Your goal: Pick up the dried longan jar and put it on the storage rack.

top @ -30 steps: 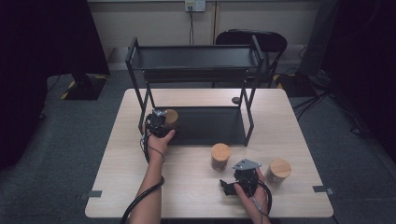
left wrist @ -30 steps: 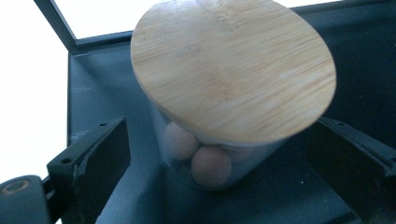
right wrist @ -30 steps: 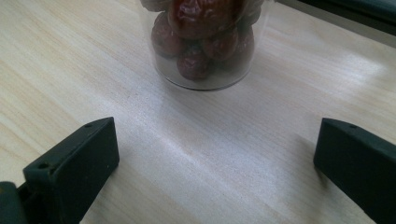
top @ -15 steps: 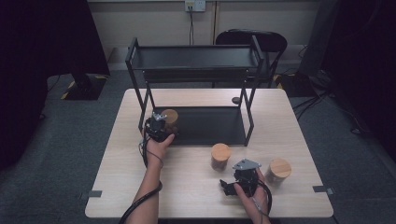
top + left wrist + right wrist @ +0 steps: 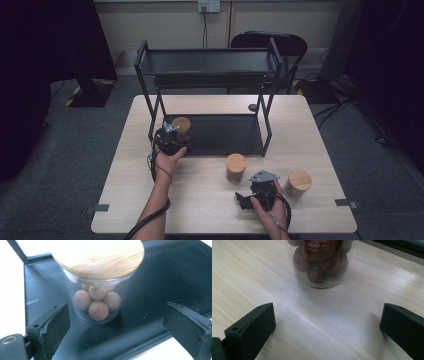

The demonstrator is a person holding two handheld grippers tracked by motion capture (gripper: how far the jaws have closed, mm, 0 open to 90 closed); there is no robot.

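Left tool (image 5: 115,332) open, jar (image 5: 98,290) free on shelf (image 5: 155,277); right tool (image 5: 327,332) open. Risk: jaw clipping lid, tipping jar.

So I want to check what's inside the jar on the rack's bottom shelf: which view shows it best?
The left gripper view: the jar stands close up on the black shelf, round brown balls visible through its glass under a wooden lid. The high view shows just its lid beside the left gripper, contents hidden.

Black tongs (image 5: 176,135) (grey three-cornered plate atop), trailing black cable (image 5: 150,220).
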